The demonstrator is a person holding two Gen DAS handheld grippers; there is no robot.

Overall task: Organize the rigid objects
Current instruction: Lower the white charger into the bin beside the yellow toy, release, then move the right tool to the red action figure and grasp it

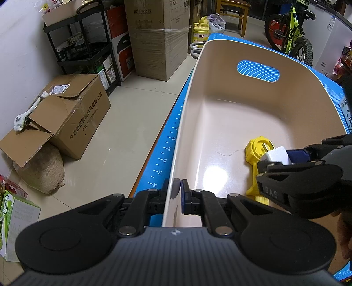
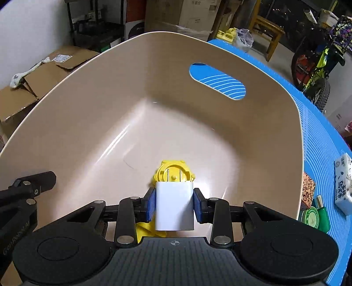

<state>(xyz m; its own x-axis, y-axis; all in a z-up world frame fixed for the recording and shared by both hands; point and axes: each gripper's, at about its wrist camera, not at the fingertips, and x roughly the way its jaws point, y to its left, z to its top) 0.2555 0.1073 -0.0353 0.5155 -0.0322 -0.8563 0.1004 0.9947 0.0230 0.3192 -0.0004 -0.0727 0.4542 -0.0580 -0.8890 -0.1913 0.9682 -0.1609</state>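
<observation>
Jaws pinch charger [image 2: 175,205] – prongs fwd, upright

Dim indoor light, glare spot on the basin [image 1: 231,136], fisheye-bent edges

Cardboard boxes [image 1: 66,118], black shelving cart [image 1: 81,41], yellow jug [image 1: 200,30], bicycle [image 1: 292,33] beyond.

Pale floor tiles [image 1: 123,132] meet a white wall [image 1: 19,66]. Cardboard boxes [image 1: 72,114] and a black shelf rack [image 1: 88,44] stand along it. A wooden chair [image 1: 233,13] and a green bicycle [image 1: 292,33] stand farther back.
</observation>
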